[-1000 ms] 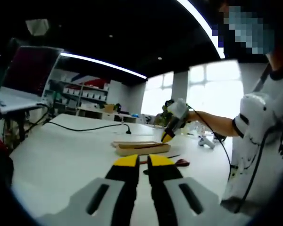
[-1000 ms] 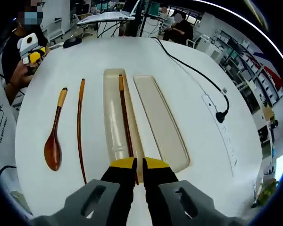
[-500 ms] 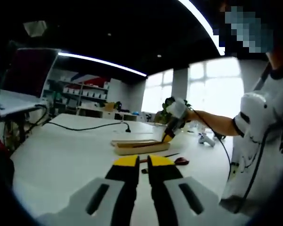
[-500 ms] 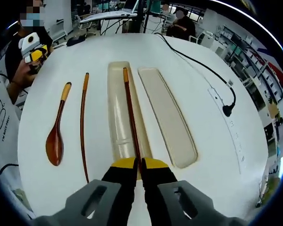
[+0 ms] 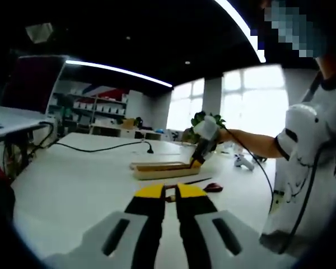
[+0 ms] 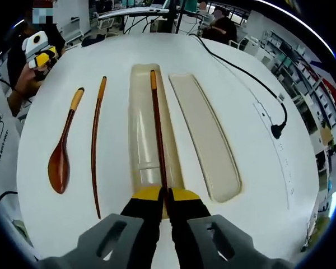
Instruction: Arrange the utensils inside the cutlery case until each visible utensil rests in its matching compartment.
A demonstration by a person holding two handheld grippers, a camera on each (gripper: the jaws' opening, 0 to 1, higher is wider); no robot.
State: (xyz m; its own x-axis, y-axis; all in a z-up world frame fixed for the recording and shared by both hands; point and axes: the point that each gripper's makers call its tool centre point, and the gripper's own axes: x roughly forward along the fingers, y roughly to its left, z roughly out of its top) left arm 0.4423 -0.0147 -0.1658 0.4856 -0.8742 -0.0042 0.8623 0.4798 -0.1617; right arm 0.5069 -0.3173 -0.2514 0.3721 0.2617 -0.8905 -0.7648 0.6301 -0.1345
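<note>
A beige cutlery case (image 6: 140, 120) lies lengthwise on the white table, its flat lid (image 6: 204, 134) beside it on the right. One dark chopstick (image 6: 157, 129) with an orange end lies along the case's right side, and its near end runs between the jaws of my right gripper (image 6: 166, 194), which is shut on it. A second chopstick (image 6: 95, 145) and a wooden spoon (image 6: 61, 159) rest on the table left of the case. My left gripper (image 5: 171, 192) is shut and hovers low over the table, short of the case (image 5: 159, 168). It also appears at the far left (image 6: 42, 56).
A black cable (image 6: 241, 73) ends in a plug (image 6: 278, 130) on the table right of the lid. A person in a white shirt (image 5: 308, 162) stands at the table's edge. A laptop stand (image 5: 11, 120) and desks sit beyond the far side.
The right gripper has drawn in over the case's near end, with the chopstick now straighter along the case. The left gripper's view has barely shifted.
</note>
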